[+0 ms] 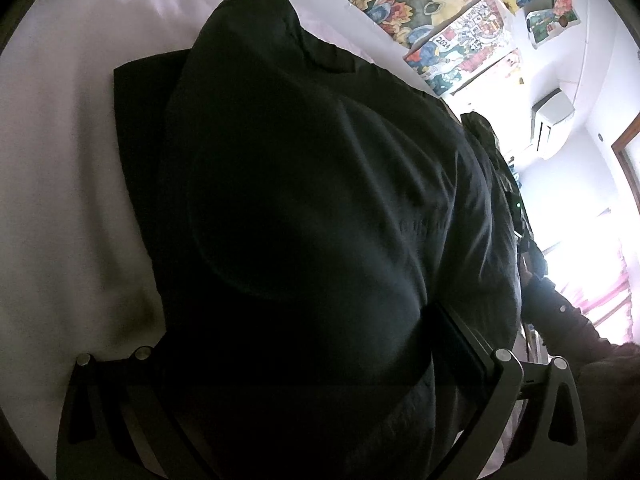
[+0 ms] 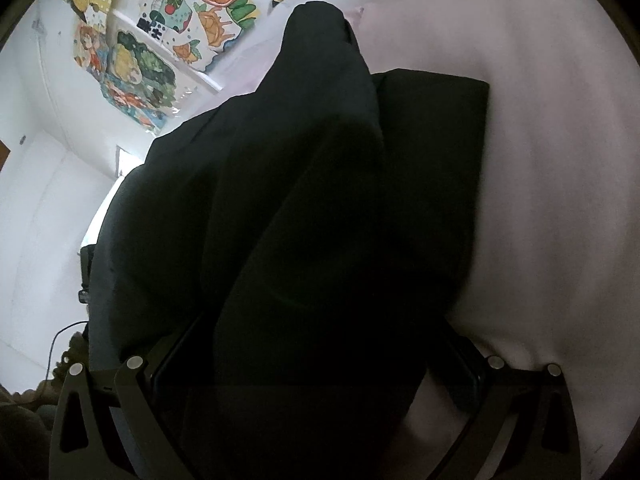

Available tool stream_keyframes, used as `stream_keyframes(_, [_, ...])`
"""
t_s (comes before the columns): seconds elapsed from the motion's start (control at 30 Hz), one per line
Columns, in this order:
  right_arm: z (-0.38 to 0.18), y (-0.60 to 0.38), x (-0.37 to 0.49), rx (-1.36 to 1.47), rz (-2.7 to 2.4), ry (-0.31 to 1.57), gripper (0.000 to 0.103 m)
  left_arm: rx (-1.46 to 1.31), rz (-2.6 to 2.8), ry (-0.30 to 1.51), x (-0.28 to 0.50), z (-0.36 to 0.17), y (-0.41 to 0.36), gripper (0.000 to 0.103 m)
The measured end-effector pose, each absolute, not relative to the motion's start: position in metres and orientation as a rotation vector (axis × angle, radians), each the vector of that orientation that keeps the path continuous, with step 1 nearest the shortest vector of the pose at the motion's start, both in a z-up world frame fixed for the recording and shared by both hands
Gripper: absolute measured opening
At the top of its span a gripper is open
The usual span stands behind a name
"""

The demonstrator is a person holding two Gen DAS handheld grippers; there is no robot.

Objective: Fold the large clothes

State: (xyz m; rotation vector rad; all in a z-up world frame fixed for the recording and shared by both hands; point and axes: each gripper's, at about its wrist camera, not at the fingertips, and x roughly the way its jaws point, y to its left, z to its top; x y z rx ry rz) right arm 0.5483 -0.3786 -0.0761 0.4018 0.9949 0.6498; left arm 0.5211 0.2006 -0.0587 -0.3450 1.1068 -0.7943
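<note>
Left wrist: black garment (image 1: 304,208) fills view, pale sheet (image 1: 60,160) beside.

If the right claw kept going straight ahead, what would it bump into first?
Straight away, the dark garment it looks already clamped on: the cloth fills the gap in the right claw and bunches ahead. Beyond lies the pale sheet, though depth is unclear.

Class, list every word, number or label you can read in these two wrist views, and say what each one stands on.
"2021": on the red patch of a colourful poster on the wall, left wrist view.
Bold dark characters on the fruit drawing, right wrist view: too blurred to read.
Faint mark on the black garment, left wrist view: too dim to read.
Nothing readable on the air conditioner or the pale bedsheet.
</note>
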Motion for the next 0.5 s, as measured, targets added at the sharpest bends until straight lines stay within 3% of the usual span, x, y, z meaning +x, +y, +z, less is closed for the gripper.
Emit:
stream_keyframes(0.17, [-0.075,-0.378,0.547,0.392,0.651,0.983,0.101,-0.342,-0.794,1.103,0.519,-0.060,0.199,0.102])
stream_keyframes(0.5, [-0.068,-0.377,0.540,0.402,0.700,0.932,0.067,-0.357,-0.745,1.074,0.515,-0.057,0.190,0.098])
